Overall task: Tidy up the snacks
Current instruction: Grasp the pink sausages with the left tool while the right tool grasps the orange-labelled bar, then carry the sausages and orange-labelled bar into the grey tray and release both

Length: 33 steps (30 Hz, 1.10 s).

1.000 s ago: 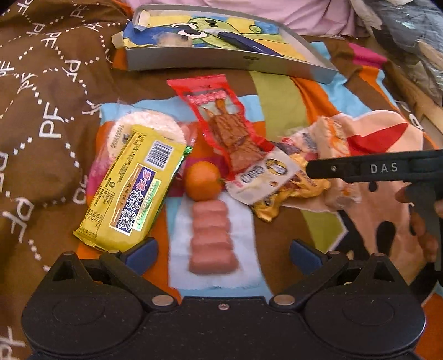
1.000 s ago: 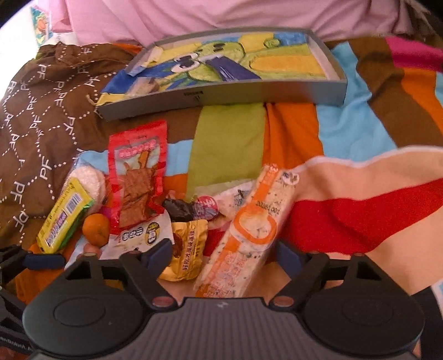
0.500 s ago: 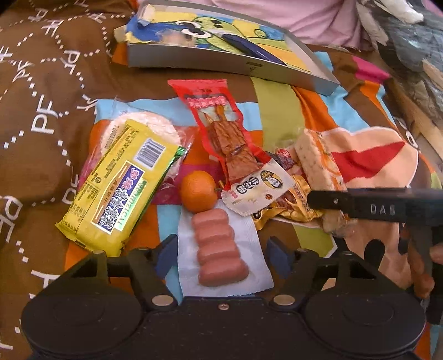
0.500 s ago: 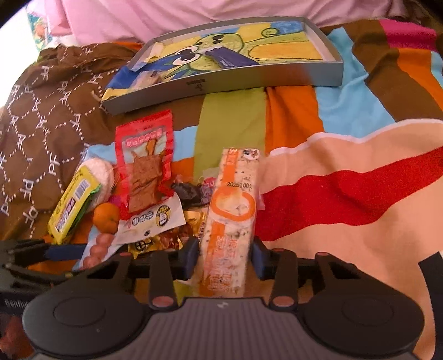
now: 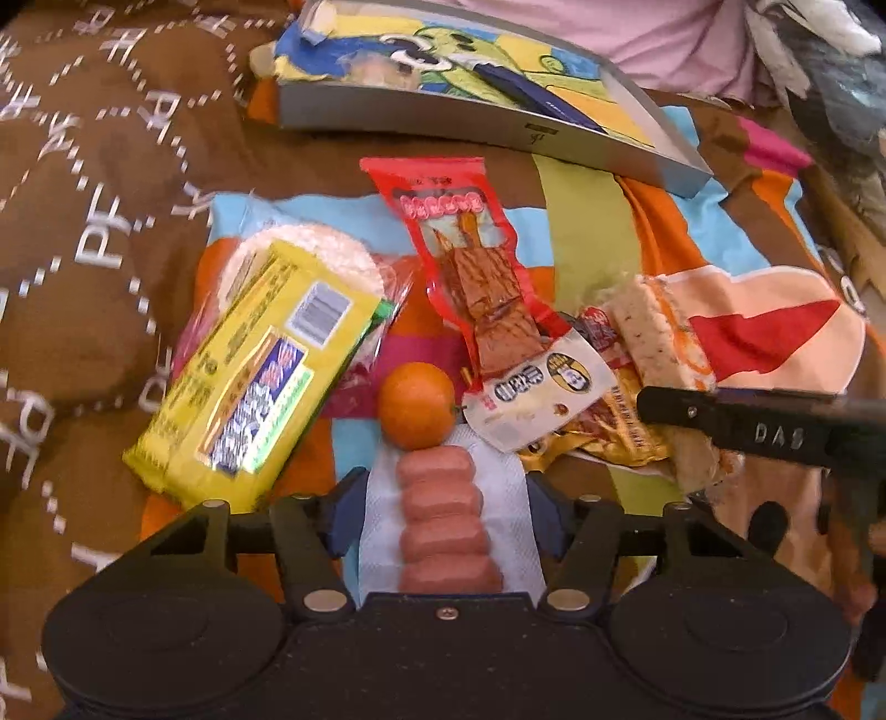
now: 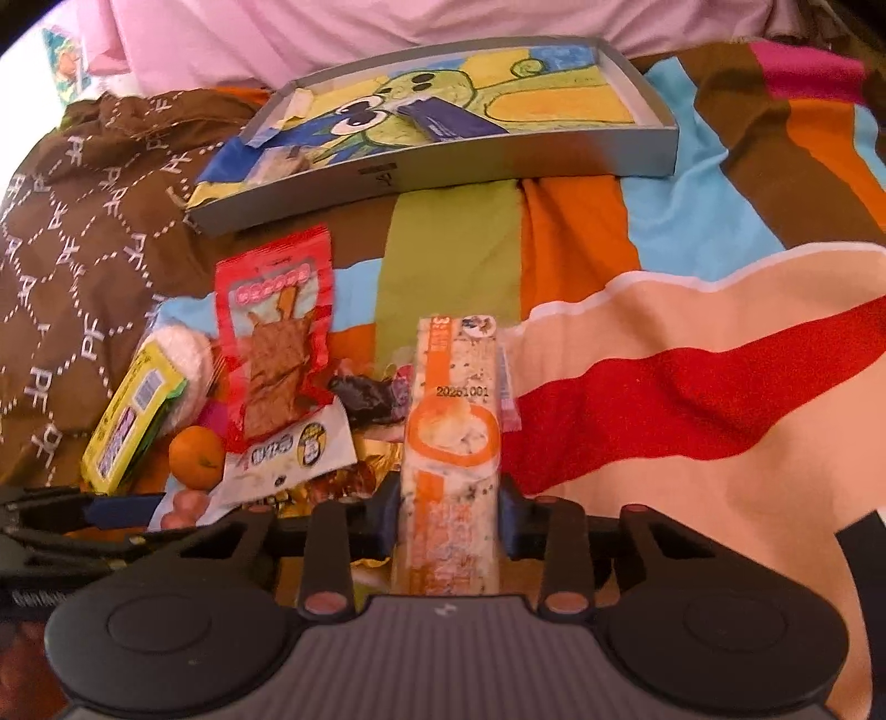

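Note:
Snacks lie in a heap on a striped blanket. My left gripper (image 5: 446, 515) is shut on a white pack of pink sausages (image 5: 443, 487), one finger on each long edge. My right gripper (image 6: 449, 520) is shut on an orange-and-white rice bar (image 6: 451, 443) that points away from me. Next to the sausages lie a small orange (image 5: 416, 412), a yellow packet (image 5: 249, 376) on a round rice cracker (image 5: 310, 255), a red dried-tofu pack (image 5: 470, 266) and a small white packet (image 5: 540, 393). A grey tray (image 6: 443, 166) with a cartoon lining stands behind the heap.
A brown patterned cloth (image 5: 83, 194) covers the left side. Pink fabric (image 6: 277, 44) rises behind the tray. One black finger of the right gripper (image 5: 747, 429) crosses the left wrist view at the right. The blanket (image 6: 692, 387) right of the rice bar is bare.
My left gripper moved forward over the sausage pack and shut on it. My right gripper shut on the rice bar, which now points straight ahead.

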Each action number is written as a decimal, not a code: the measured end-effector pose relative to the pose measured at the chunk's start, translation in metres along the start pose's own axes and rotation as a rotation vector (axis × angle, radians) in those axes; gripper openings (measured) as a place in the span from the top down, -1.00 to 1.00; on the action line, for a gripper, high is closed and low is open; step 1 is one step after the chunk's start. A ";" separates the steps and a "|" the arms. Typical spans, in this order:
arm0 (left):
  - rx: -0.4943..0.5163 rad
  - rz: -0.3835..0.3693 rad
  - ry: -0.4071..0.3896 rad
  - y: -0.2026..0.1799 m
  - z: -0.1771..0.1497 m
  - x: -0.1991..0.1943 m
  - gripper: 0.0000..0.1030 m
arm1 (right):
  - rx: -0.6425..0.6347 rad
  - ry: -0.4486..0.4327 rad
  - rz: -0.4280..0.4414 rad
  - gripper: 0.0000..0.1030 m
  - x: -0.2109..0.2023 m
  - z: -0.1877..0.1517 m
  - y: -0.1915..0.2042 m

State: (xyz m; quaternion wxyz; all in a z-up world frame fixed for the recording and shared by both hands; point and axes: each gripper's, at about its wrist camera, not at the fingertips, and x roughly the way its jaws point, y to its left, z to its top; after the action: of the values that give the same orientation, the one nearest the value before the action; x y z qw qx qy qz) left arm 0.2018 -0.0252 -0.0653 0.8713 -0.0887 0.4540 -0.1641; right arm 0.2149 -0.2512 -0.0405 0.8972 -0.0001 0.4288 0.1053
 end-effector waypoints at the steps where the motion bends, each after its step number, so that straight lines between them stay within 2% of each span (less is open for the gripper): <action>1: -0.016 -0.011 0.010 0.001 -0.001 -0.002 -0.19 | -0.016 0.001 -0.002 0.28 -0.002 -0.002 0.002; 7: -0.063 -0.073 0.049 -0.007 -0.013 -0.018 -0.17 | -0.166 -0.024 -0.043 0.28 -0.022 -0.017 0.017; 16: -0.054 -0.147 0.062 -0.028 -0.021 -0.031 -0.16 | -0.390 -0.070 -0.135 0.29 -0.044 -0.033 0.034; 18: -0.033 -0.158 0.057 -0.033 -0.021 -0.030 -0.16 | -0.446 -0.052 -0.158 0.28 -0.043 -0.036 0.037; 20: -0.018 -0.158 0.054 -0.037 -0.022 -0.030 -0.16 | -0.455 -0.011 -0.173 0.28 -0.036 -0.038 0.035; 23: -0.012 -0.165 0.034 -0.040 -0.021 -0.031 -0.16 | -0.383 0.025 -0.146 0.28 -0.026 -0.037 0.025; 25: 0.000 -0.162 0.008 -0.042 -0.020 -0.034 -0.16 | -0.381 0.001 -0.150 0.28 -0.030 -0.037 0.024; 30: 0.033 -0.157 -0.073 -0.047 -0.011 -0.042 -0.16 | -0.706 -0.165 -0.326 0.29 -0.046 -0.050 0.051; 33: 0.026 -0.152 -0.117 -0.047 -0.001 -0.045 -0.16 | -0.812 -0.212 -0.376 0.29 -0.048 -0.049 0.057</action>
State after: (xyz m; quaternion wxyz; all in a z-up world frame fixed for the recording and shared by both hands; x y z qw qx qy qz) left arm 0.1676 -0.0527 -0.0172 0.8823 -0.1211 0.3922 -0.2302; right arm 0.1375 -0.2093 -0.0296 0.8670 -0.4186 0.2514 0.0996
